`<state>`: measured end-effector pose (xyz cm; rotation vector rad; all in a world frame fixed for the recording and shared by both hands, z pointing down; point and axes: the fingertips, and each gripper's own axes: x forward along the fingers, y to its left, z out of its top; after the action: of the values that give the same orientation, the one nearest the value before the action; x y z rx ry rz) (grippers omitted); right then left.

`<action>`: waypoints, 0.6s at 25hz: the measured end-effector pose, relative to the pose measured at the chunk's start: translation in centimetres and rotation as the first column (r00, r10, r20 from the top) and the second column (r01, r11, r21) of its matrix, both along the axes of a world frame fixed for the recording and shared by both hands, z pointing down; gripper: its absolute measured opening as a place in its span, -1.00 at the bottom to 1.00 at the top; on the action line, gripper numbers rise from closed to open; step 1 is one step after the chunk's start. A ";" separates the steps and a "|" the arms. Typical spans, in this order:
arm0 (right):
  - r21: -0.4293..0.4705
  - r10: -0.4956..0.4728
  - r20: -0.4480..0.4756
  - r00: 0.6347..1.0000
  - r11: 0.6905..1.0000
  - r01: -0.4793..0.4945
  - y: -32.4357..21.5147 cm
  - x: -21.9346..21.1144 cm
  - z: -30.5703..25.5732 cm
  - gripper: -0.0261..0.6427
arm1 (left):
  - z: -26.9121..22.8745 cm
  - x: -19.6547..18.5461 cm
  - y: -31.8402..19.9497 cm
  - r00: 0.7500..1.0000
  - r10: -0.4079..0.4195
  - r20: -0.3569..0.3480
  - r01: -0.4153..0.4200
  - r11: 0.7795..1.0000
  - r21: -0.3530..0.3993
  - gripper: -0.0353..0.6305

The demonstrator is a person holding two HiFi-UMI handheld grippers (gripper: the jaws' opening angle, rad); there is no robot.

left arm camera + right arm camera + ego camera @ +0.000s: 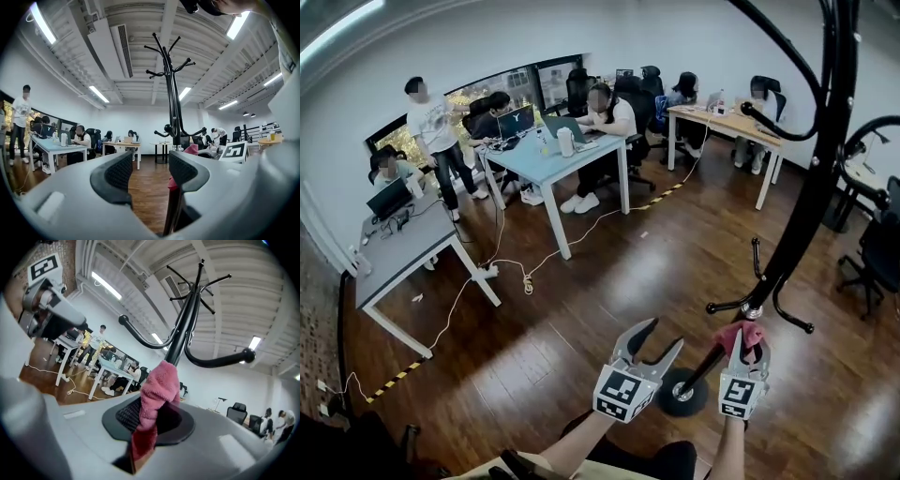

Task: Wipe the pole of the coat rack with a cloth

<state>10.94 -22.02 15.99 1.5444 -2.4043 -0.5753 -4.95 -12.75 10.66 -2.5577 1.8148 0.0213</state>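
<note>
The black coat rack pole (806,202) leans up from its round base (682,394) toward the upper right, with short hooks low on it. My right gripper (748,341) is shut on a pink cloth (734,334), and the cloth presses against the low part of the pole just above the base. In the right gripper view the cloth (159,380) bunches between the jaws of my right gripper (154,414), with the pole (185,319) right behind it. My left gripper (661,336) hangs open and empty left of the pole. The left gripper view shows my left gripper (147,168) with its jaws apart and the pole (174,93) ahead.
A light blue table (546,161) with seated people stands across the wood floor. A grey desk (398,248) is at the left and a wooden desk (727,122) at the back right. Cables (525,277) trail on the floor. An office chair (874,258) stands at the right edge.
</note>
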 end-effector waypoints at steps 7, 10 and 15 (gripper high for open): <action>0.092 -0.077 0.070 0.995 0.993 0.070 0.6 -1.0 2.1 -0.77 | 8.4 -0.9 -1.7 0.998 0.062 -0.007 -0.062 0.997 0.038 -0.23; 0.120 -0.117 -0.013 0.993 0.986 0.117 0.8 -2.9 2.3 -0.77 | 10.8 -0.6 -2.7 0.995 0.100 -0.022 -0.098 0.992 0.085 -0.23; 0.217 -0.155 -0.050 0.987 0.963 0.162 1.0 -3.0 2.2 -0.77 | 15.4 1.3 -4.6 0.986 0.155 -0.055 -0.148 0.983 0.104 -0.23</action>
<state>7.89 -21.00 18.20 1.4151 -2.5265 -0.9208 -3.68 -17.39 26.10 -2.6457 1.5889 0.1902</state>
